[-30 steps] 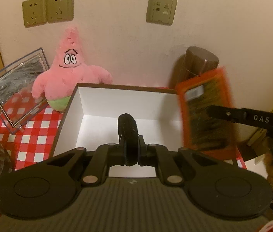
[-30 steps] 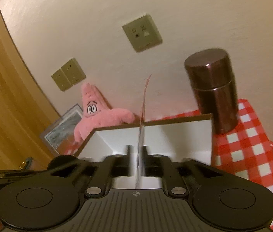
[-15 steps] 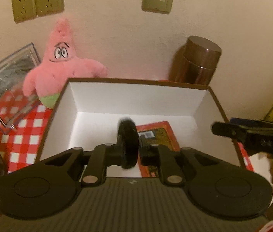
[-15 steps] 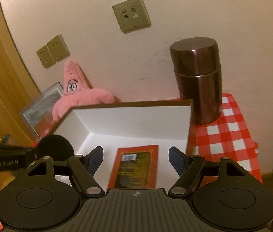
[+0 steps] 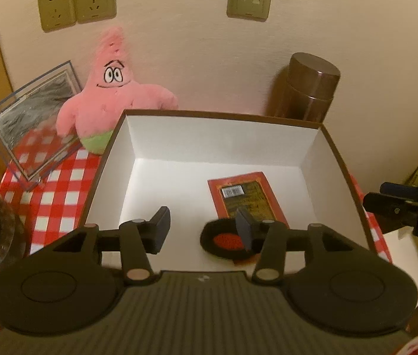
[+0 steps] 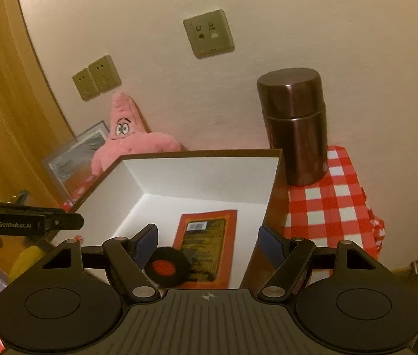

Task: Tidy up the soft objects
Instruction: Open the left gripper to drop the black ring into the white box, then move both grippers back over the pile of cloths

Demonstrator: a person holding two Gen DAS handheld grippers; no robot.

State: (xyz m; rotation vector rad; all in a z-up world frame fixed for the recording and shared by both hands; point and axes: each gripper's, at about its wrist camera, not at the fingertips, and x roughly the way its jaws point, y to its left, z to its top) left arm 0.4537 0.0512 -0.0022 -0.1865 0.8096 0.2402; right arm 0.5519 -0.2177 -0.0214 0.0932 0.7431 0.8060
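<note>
Left claw (image 5: pixel 201 227) has just been opening, nothing pinched; black-and-red round pad (image 5: pixel 226 241) lies in the white box (image 5: pixel 179 148) on the orange packet (image 5: pixel 245 196). Right claw (image 6: pixel 207 242) spread, empty.

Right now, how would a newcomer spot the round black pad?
Find the open white box on the checked cloth. Inside, at its near edge, the pad overlaps the orange packet. It alone is round, black with a red centre.
</note>
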